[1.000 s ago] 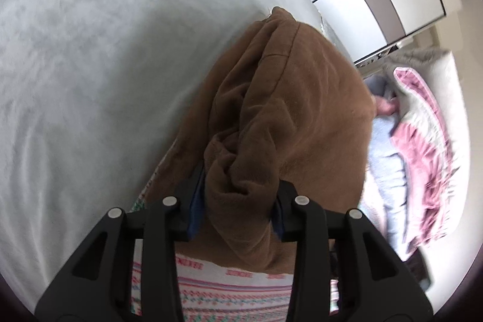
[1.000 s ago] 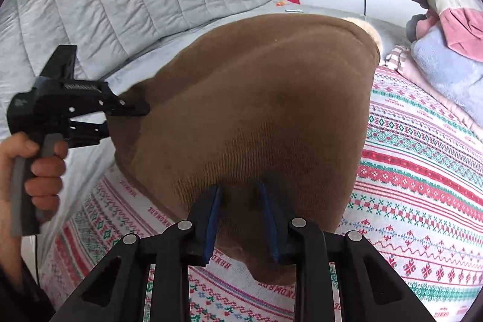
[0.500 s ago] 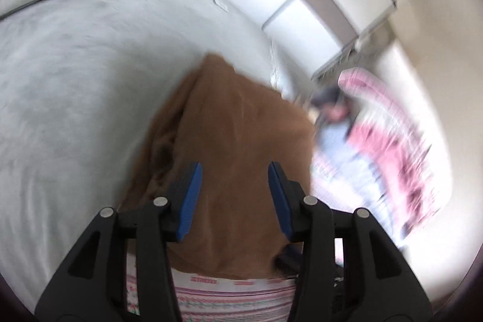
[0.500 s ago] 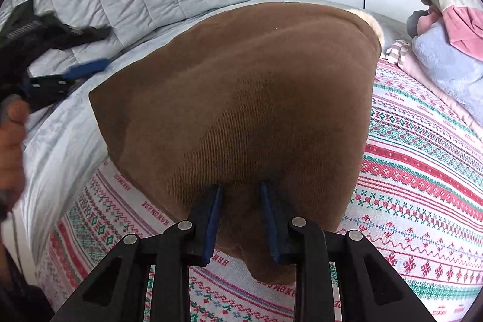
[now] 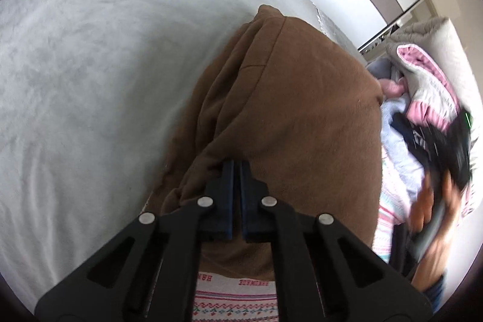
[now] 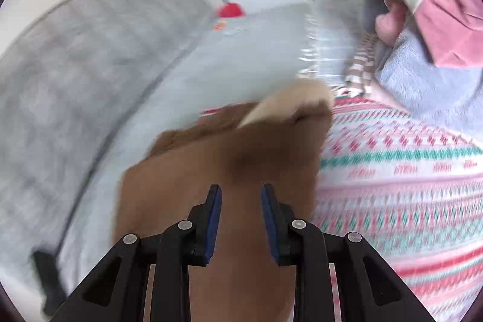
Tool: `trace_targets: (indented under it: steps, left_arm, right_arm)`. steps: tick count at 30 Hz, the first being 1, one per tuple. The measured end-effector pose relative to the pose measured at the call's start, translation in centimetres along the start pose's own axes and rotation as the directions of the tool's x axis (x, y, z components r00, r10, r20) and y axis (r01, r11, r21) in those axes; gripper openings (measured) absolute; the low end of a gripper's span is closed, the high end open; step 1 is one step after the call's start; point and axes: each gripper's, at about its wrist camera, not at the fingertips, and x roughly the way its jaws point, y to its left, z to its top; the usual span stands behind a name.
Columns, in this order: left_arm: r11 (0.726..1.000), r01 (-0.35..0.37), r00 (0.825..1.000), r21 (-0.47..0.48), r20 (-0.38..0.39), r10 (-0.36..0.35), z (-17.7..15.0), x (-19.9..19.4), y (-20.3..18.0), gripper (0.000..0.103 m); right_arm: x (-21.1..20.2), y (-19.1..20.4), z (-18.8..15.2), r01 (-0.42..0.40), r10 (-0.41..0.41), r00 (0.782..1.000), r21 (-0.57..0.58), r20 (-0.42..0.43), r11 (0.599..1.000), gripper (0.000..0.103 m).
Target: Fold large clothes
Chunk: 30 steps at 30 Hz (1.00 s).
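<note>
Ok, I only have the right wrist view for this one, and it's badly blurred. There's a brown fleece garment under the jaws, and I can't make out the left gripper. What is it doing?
Observer: The left gripper is over the brown fleece garment. Its jaws have just closed and the pads are together. I cannot tell whether they nip any cloth.
Operator: How does the garment lie on that side?
Observer: That side is bunched in loose lengthwise folds and lies on the pale grey plush bed cover.
Operator: And the near edge?
Observer: It overlaps the white knitted blanket with pink and green bands.
</note>
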Motion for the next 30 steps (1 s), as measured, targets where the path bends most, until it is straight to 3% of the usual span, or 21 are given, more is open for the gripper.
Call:
trace_targets:
  steps: [3,6,7,12,16,17,19,21,25,27,28,30]
  left_arm:
    - [1.000,-0.017,1.000,0.014,0.001,0.017,-0.2,-0.1,-0.3,0.006]
    - [0.998,-0.042,0.999,0.039,0.010,0.042,-0.2,0.4,-1.3,0.006]
    - [0.996,-0.063,0.998,0.056,0.016,0.063,-0.2,0.5,-1.7,0.006]
    - [0.995,-0.073,0.997,0.065,0.018,0.072,-0.1,0.6,-1.7,0.006]
    - [0.997,-0.056,0.998,0.054,0.012,0.055,0.1,0.5,-1.1,0.006]
    - [0.998,-0.048,0.999,0.045,0.009,0.048,0.2,0.5,-1.0,0.006]
    - [0.998,-0.043,0.999,0.041,0.007,0.043,0.3,0.4,-0.8,0.006]
    - [0.998,-0.044,0.999,0.043,0.008,0.044,0.2,0.4,-0.7,0.006]
    - [0.998,-0.039,0.999,0.040,0.010,0.039,0.1,0.5,-0.7,0.006]
    - [0.999,-0.032,0.999,0.040,0.017,0.032,0.2,0.4,-0.6,0.006]
    - [0.999,-0.032,0.999,0.040,0.029,0.031,0.2,0.2,-0.5,0.006]
    - [0.998,-0.038,0.998,0.042,0.043,0.036,0.2,0.0,-0.4,0.006]
  right_arm:
    - [4.5,0.4,2.3,0.050,-0.052,0.997,-0.034,-0.051,0.998,0.028]
    - [10.3,1.9,1.1,0.147,-0.173,0.974,-0.170,-0.149,0.974,0.028]
    - [11.2,2.5,0.7,0.177,-0.207,0.969,-0.209,-0.132,0.962,0.028]
    - [10.6,2.7,1.2,0.182,-0.214,0.964,-0.198,-0.159,0.963,0.028]
    - [7.9,3.6,2.5,0.205,-0.230,0.966,-0.193,-0.115,0.959,0.030]
    - [7.1,4.3,2.7,0.184,-0.204,0.975,-0.190,-0.093,0.964,0.030]
    - [5.6,7.2,2.4,0.050,-0.070,0.995,-0.237,-0.077,0.970,0.030]
    - [5.6,10.8,1.3,-0.040,0.007,0.995,-0.316,-0.104,0.948,0.030]
    - [9.4,16.8,-1.2,-0.085,0.002,0.982,-0.425,-0.191,0.901,0.031]
    - [13.1,17.6,-2.4,-0.012,-0.099,0.971,-0.464,-0.216,0.886,0.031]
    - [15.0,17.2,-2.9,0.009,-0.131,0.964,-0.463,-0.233,0.886,0.031]
    - [16.4,15.8,-2.7,-0.032,-0.070,0.965,-0.375,-0.253,0.926,0.031]
